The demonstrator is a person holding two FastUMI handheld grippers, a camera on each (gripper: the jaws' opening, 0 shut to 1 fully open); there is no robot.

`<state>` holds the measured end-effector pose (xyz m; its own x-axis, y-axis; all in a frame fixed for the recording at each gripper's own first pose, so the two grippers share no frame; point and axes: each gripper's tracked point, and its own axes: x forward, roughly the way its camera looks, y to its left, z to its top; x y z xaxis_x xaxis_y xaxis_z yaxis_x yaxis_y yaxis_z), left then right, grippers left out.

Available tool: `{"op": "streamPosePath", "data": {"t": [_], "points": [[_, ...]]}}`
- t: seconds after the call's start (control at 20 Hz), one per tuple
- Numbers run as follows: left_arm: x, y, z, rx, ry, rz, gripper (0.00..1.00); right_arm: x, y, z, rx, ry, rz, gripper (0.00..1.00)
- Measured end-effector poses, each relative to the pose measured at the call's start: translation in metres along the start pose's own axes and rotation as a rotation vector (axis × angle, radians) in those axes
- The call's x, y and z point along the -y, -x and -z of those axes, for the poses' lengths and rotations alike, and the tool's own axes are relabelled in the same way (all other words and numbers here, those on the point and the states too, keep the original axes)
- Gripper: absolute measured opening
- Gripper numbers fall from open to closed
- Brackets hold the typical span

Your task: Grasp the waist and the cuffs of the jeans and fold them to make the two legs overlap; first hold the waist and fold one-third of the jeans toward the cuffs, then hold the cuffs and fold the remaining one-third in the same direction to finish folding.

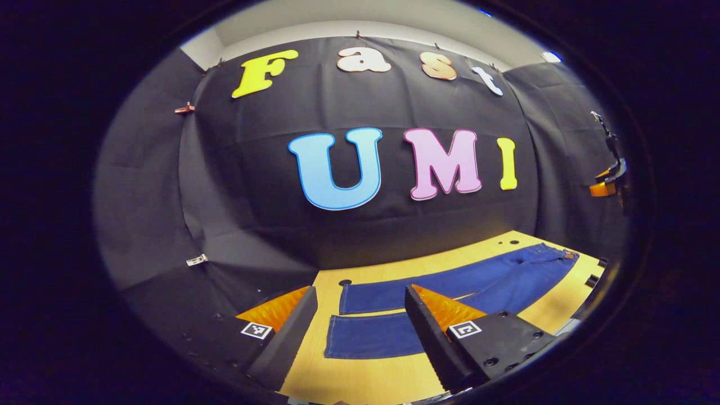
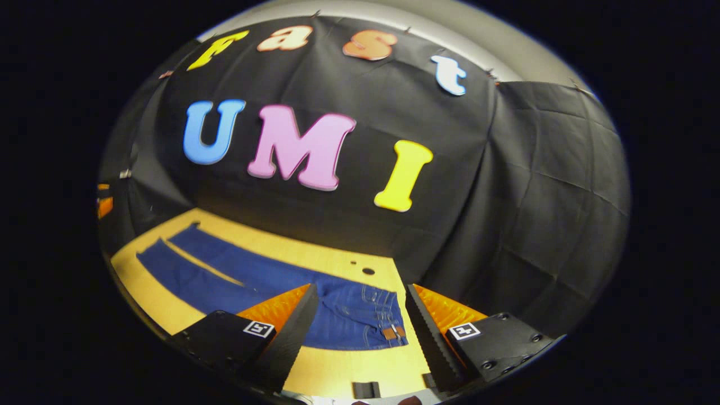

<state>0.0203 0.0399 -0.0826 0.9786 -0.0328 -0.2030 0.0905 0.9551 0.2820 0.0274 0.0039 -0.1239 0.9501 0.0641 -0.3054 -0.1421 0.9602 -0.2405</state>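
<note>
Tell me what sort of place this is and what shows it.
Probably a staged recording booth, not a home: black cloth wall hung behind a bare wooden table, with blue jeans laid flat on it. The left gripper and the right gripper hover above with jaws open.

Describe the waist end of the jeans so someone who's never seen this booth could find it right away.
On the wooden table, blue jeans lie flat with both legs spread apart. Follow the legs to where they join: that wide end is the waist, between the open right gripper fingers. Its brown patch and stitched pockets mark it; the cuffs are plain.
</note>
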Motion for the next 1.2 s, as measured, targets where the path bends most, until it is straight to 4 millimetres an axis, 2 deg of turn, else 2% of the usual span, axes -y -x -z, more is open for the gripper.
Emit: {"op": "streamPosePath", "data": {"t": [0.1, 0.15, 0.25, 0.4, 0.55, 0.7, 0.85, 1.0, 1.2], "points": [[0.014, -0.019, 0.02, -0.059, -0.102, 0.102, 0.98, 0.008, -0.016, 0.019, -0.031, 0.161, 0.014, 0.96], [0.021, -0.029, 0.032, -0.094, -0.158, 0.15, 0.99, 0.004, -0.027, 0.028, -0.051, 0.221, -0.005, 0.96], [0.03, -0.046, 0.053, -0.166, -0.277, 0.233, 0.97, -0.006, -0.046, 0.044, -0.062, 0.317, -0.076, 0.96], [0.04, -0.062, 0.087, -0.272, -0.433, 0.346, 0.98, -0.021, -0.078, 0.082, -0.138, 0.45, -0.229, 0.96], [0.054, -0.084, 0.122, -0.372, -0.588, 0.472, 0.97, -0.053, -0.104, 0.123, -0.206, 0.561, -0.445, 0.96], [0.045, -0.108, 0.163, -0.496, -0.733, 0.571, 0.98, -0.075, -0.131, 0.168, -0.242, 0.729, -0.621, 0.96], [0.036, -0.12, 0.202, -0.621, -0.865, 0.656, 0.98, -0.095, -0.143, 0.223, -0.288, 0.869, -0.823, 0.96], [0.021, -0.132, 0.229, -0.743, -0.93, 0.741, 0.98, -0.088, -0.147, 0.268, -0.395, 0.99, -0.951, 0.96], [0.008, -0.137, 0.253, -0.851, -0.976, 0.89, 0.98, -0.073, -0.154, 0.286, -0.502, 0.991, -0.99, 0.96]]}}
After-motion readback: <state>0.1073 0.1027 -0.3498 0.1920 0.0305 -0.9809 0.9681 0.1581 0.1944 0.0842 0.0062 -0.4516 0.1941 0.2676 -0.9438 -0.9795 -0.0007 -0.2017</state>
